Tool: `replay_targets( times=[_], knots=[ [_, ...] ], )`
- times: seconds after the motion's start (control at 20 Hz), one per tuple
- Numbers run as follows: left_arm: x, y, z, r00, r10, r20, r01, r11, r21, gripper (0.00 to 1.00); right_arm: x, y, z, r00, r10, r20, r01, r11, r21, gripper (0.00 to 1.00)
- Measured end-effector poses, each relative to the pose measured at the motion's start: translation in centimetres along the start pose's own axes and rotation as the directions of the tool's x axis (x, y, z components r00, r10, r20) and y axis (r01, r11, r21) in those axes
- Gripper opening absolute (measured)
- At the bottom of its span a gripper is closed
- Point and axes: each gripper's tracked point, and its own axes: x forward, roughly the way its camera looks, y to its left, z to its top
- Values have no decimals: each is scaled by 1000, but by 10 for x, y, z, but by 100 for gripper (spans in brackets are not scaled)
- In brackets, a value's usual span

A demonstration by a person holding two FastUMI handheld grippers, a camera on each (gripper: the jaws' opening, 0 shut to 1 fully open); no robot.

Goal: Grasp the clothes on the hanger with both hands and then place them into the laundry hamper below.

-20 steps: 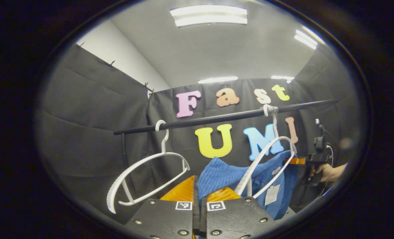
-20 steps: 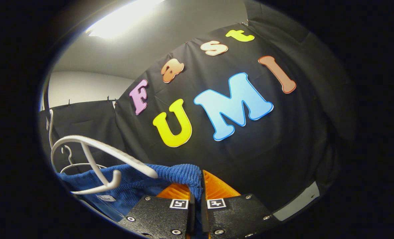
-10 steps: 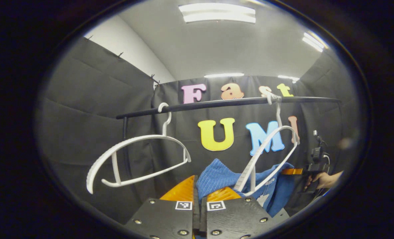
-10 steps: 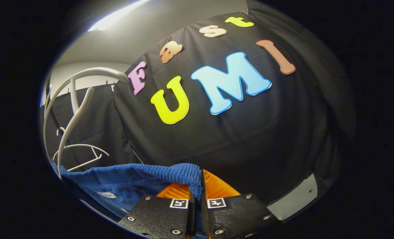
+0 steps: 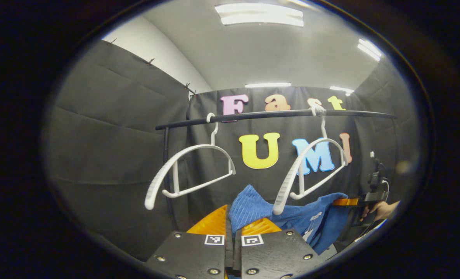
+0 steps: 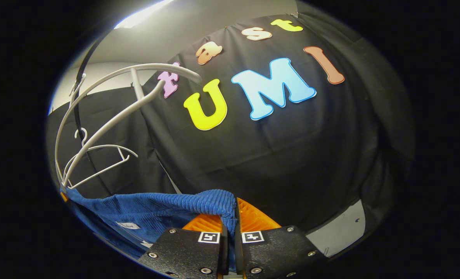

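Left gripper view: the left claw [image 5: 233,228] is clamped on the blue garment [image 5: 253,207], which sags toward 4 o'clock below the bare hanger [image 5: 311,170].

Right gripper view: the right claw [image 6: 230,217] pinches its ribbed edge [image 6: 199,199]. Soft, light cloth; corner holds look best.

In the left gripper view, the blue garment [image 5: 253,207] runs behind the left gripper [image 5: 233,226], so its pinched edge is hidden. A white tag [image 5: 309,228] on it is too small to read. At 4 o'clock, the hand [image 5: 381,209] is cut off by the picture's edge. In the right gripper view, the garment's lower part [image 6: 109,221] leaves the picture at 7 o'clock, and the right gripper [image 6: 230,217] covers its fold.
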Motion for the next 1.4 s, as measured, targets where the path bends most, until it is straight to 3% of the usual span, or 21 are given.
replay_targets(
  times=[0.1,0.15,0.2,0.3,0.35,0.55,0.6,0.65,0.7,1.1,1.15,1.2,1.4],
  knots=[
    [-18,0,2,1000,-16,8,16,1000,-11,7,-21,7,-1,1000,-6,5,6,1000,4,6],
    [-27,1,4,1000,-23,14,23,1000,-16,1,-31,12,0,1000,-4,11,4,1000,9,6],
    [-35,3,6,999,-28,19,29,999,-23,7,-43,18,0,1000,-2,20,2,1000,10,6],
    [-52,6,13,998,-41,39,43,998,-53,7,-66,28,4,999,-1,36,1,1000,6,6],
    [-60,5,17,998,-48,50,52,996,-76,1,-76,34,6,999,3,41,-3,1000,5,6],
    [-85,-6,27,991,-108,76,117,985,-130,1,-119,62,7,998,20,54,-19,1000,-9,6],
    [-91,-10,29,989,-127,83,137,981,-138,1,-130,69,7,998,26,55,-25,1000,-17,6],
    [-98,-15,30,985,-145,89,157,976,-151,7,-140,76,6,998,30,58,-29,999,-24,6],
    [-105,-20,32,982,-161,95,175,971,-162,1,-151,82,4,998,34,61,-32,999,-28,6],
    [-152,-75,24,951,-290,102,306,926,-221,1,-225,145,-11,992,89,84,-86,995,-40,6],
    [-159,-80,23,947,-304,103,319,920,-227,7,-233,153,-12,991,97,89,-93,995,-46,6],
    [-165,-83,21,943,-317,103,333,914,-231,1,-242,161,-15,991,102,92,-98,994,-51,6],
    [-181,-93,13,932,-350,97,363,896,-254,1,-266,191,-35,988,137,72,-134,990,-47,5]
  ],
)
